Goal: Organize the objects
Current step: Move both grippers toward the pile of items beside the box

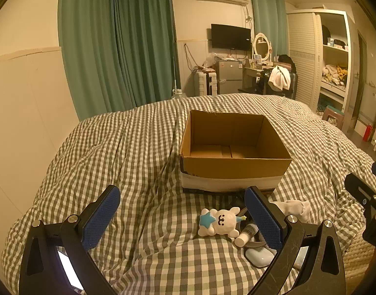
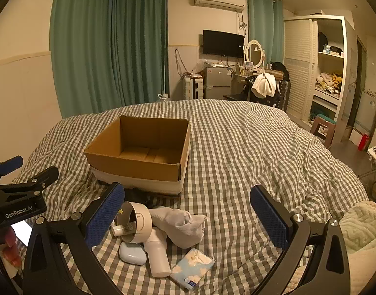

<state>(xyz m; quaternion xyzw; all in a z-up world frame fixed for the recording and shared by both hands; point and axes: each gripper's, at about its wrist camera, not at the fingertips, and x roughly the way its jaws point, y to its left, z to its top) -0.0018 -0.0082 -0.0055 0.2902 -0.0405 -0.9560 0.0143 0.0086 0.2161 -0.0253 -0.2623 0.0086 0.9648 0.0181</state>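
Observation:
An empty cardboard box stands on the checked bed. In front of it lie a white bear toy with a blue star, a small white bottle, a pale blue case, a white hair dryer, a grey sock and a tissue pack. My left gripper is open, low over the bed, the toy beside its right finger. My right gripper is open over the sock and dryer.
The checked duvet covers the whole bed. A cream blanket lies at the right edge. A wall runs along the left side. A stool, wardrobe and desk stand beyond the bed's far right.

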